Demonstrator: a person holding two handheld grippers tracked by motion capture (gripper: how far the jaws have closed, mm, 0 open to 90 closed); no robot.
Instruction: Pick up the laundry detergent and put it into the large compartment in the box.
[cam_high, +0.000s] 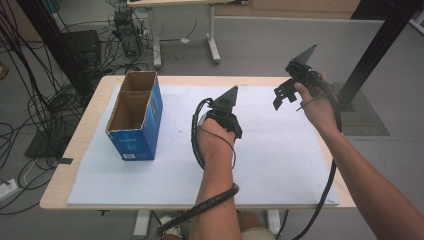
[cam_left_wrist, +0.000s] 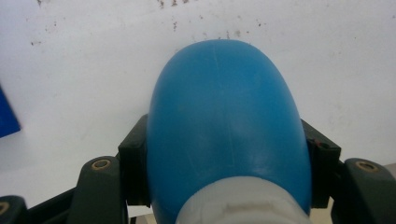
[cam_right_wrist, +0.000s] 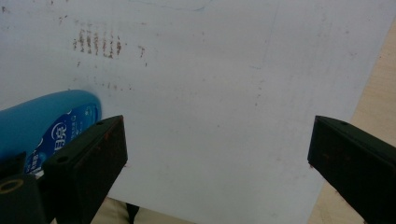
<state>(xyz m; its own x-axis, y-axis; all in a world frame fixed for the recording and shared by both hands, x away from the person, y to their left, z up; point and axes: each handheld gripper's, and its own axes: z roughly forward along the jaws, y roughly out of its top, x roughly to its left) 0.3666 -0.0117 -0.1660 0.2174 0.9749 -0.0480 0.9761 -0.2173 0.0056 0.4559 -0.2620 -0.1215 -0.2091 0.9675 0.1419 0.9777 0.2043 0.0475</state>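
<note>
Fingers (cam_left_wrist: 133, 172) of the left gripper (cam_left_wrist: 224, 177) are clamped on a smooth blue plastic bottle (cam_left_wrist: 226, 126) at frame centre; it could be squeezed out. Right gripper (cam_right_wrist: 217, 154) is held wide open, empty.

bottle (cam_left_wrist: 224, 126): smooth blue plastic, soft sheen, white plastic neck | left hand-held gripper (cam_left_wrist: 224, 158) pads: matt black plastic, brass-coloured screws | right hand-held gripper (cam_right_wrist: 217, 154) pads: matt black, faintly grainy | sheet (cam_right_wrist: 224, 84): matt white, brown-speckled | surface (cam_high: 90, 120) edge: pale wood | box (cam_high: 135, 117): brown cardboard inside, glossy blue print outside

Probably lab: cable tangle (cam_high: 37, 95), electronics box (cam_high: 82, 46).
</note>
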